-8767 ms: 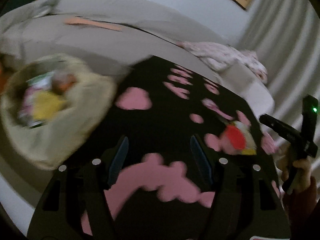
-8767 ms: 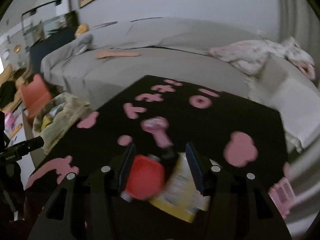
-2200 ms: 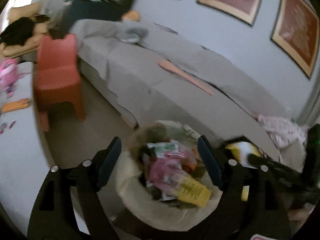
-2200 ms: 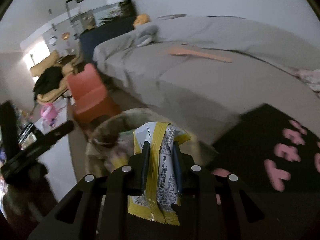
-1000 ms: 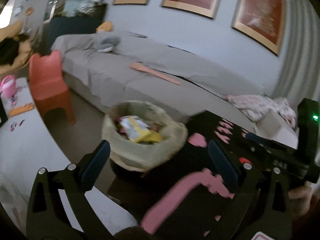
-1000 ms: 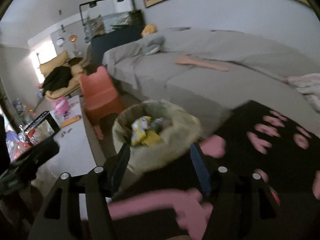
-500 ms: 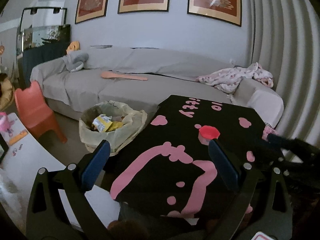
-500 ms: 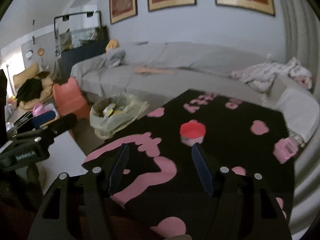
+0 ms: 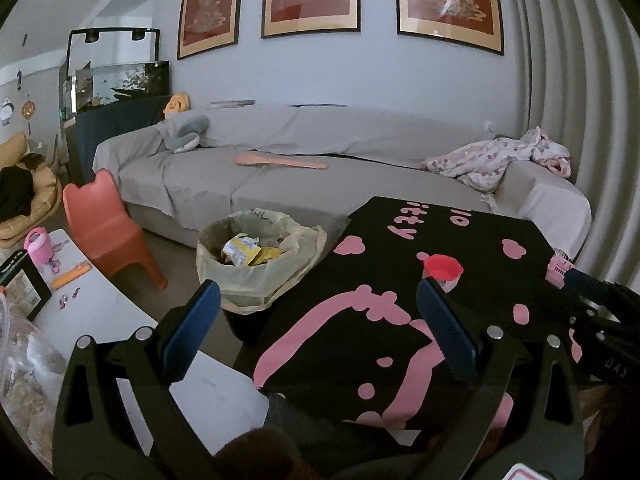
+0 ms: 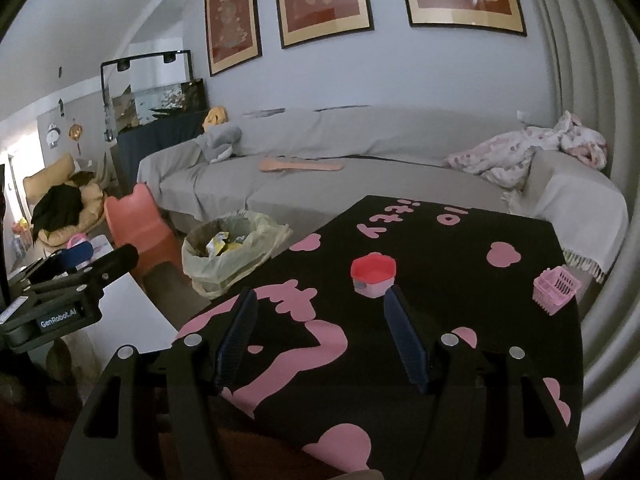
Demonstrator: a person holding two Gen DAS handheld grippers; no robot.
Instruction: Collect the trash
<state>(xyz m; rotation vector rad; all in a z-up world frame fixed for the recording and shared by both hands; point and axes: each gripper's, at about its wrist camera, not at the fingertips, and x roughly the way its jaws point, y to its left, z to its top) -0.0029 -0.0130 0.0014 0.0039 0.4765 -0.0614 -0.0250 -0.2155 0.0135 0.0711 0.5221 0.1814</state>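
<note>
A trash bin lined with a pale bag (image 9: 260, 280) stands on the floor left of the black table (image 9: 400, 360); it also shows in the right wrist view (image 10: 224, 264). Yellow wrappers (image 9: 244, 254) lie inside it. A small pink box with a red lid (image 10: 373, 275) sits mid-table, also seen in the left wrist view (image 9: 442, 268). My left gripper (image 9: 320, 320) is open and empty, held back above the table's near left corner. My right gripper (image 10: 320, 320) is open and empty above the table's near edge, the box just beyond its fingertips.
A small pink basket (image 10: 556, 290) sits at the table's right edge. A grey sofa (image 9: 320, 168) runs behind, with a blanket (image 9: 500, 160) at its right end. An orange child's chair (image 9: 106, 228) stands left of the bin. A white low table (image 9: 100, 312) is at near left.
Both grippers have pulled back and up from the bin to above the table's near edge. The yellow wrapper the right gripper held now lies in the bin.
</note>
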